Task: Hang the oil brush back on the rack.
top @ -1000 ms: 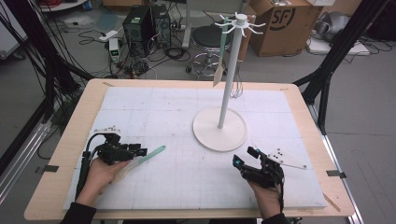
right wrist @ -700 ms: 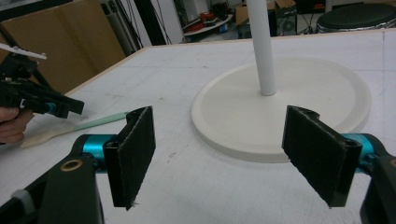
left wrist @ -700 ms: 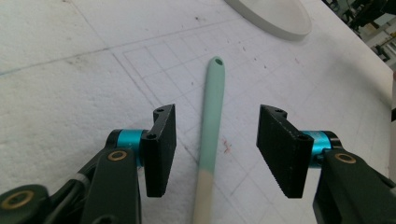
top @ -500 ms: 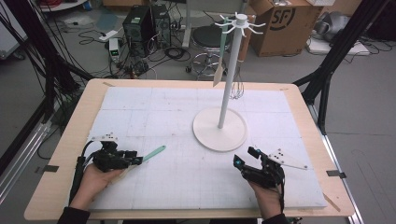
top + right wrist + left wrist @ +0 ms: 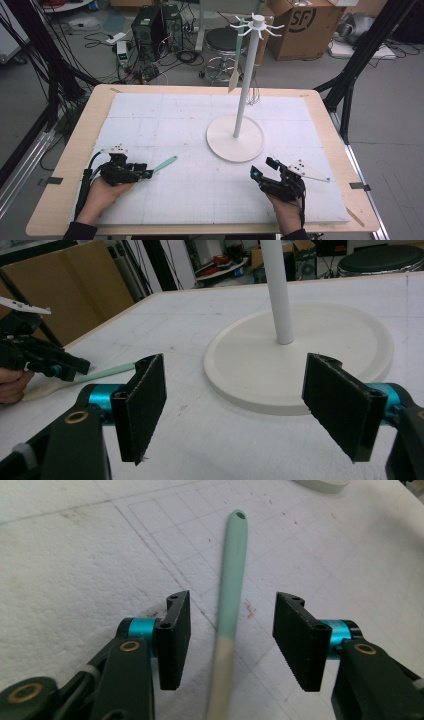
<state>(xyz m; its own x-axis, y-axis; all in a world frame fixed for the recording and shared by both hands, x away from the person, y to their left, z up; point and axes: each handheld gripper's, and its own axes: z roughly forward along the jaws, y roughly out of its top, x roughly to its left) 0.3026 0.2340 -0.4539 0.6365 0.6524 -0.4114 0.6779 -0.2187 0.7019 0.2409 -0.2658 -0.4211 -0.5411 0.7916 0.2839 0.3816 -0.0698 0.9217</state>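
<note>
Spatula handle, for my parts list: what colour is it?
Mint green, turning cream at the near end; the left gripper view shows it best.

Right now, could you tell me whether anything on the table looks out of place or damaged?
Nothing looks damaged or spilled. One mint-green utensil lies flat and diagonal on the white mat, between the open jaws of the left gripper, while a similar utensil hangs on the white rack.

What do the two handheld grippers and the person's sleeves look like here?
Both the left gripper and the right gripper are black, with flat rectangular black jaws on teal collars and brass-coloured pivot pins. Each carries a grey three-cornered plate on top and trails a black cable. The sleeves are dark.
</note>
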